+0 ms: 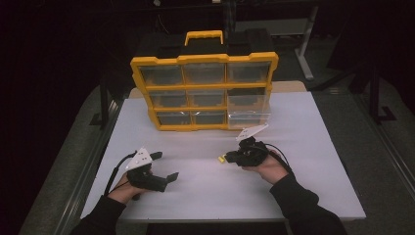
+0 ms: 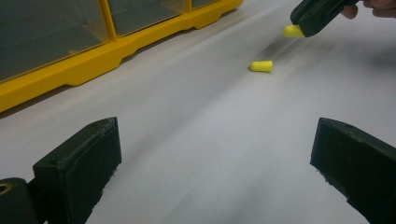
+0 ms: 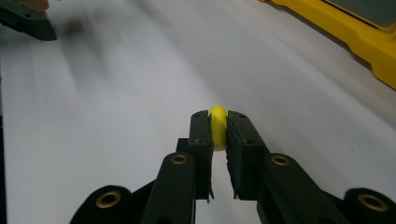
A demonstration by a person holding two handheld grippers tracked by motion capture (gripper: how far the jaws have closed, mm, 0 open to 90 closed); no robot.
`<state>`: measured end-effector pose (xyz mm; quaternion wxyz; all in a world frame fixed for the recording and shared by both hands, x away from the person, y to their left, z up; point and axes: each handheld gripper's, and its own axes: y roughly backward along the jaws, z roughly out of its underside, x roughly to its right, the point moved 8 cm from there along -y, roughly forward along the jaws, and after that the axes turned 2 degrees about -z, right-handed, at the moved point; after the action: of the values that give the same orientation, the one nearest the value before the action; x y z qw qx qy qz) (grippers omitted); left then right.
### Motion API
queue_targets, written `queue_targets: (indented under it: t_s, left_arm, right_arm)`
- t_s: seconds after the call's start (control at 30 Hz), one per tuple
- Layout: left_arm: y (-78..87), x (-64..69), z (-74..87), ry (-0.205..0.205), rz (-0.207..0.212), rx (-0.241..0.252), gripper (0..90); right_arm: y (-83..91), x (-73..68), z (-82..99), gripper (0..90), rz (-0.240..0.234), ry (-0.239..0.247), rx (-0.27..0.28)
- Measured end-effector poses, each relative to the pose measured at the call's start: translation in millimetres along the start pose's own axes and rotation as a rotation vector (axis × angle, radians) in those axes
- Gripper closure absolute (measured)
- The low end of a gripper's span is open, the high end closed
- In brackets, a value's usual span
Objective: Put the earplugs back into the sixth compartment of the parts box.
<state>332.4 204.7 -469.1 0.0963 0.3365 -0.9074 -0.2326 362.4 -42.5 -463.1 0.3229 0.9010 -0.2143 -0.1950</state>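
Note:
My right gripper (image 3: 217,126) is shut on a small yellow foam earplug (image 3: 217,122), whose rounded end pokes out past the pads. In the high view that gripper (image 1: 226,158) hovers over the white table right of centre, pointing left. A second yellow earplug (image 2: 261,66) lies loose on the table just below and in front of the right gripper (image 2: 303,21). My left gripper (image 1: 165,166) rests at the front left, jaws wide open with nothing between them (image 2: 215,158), facing the loose earplug from a distance.
A yellow organizer case (image 1: 203,93) with several clear drawers stands upright at the back of the white table (image 1: 293,196). Its bottom-right clear drawer (image 1: 248,119) looks pulled out a little. Dark floor surrounds the table.

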Motion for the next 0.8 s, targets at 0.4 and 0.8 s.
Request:
queue_targets:
  t_s: [0.4,0.8]
  left_arm:
    - [0.4,-0.3,-0.1,0.002,-0.001,0.000,1.2]
    - [-0.3,-0.6,0.4,-0.001,-0.002,-0.004,1.2]
  right_arm:
    - [17.0,-10.4,-11.5,79.2,-0.038,0.035,-0.007]
    - [38.4,-12.9,-27.4,79.3,-0.058,0.035,-0.008]
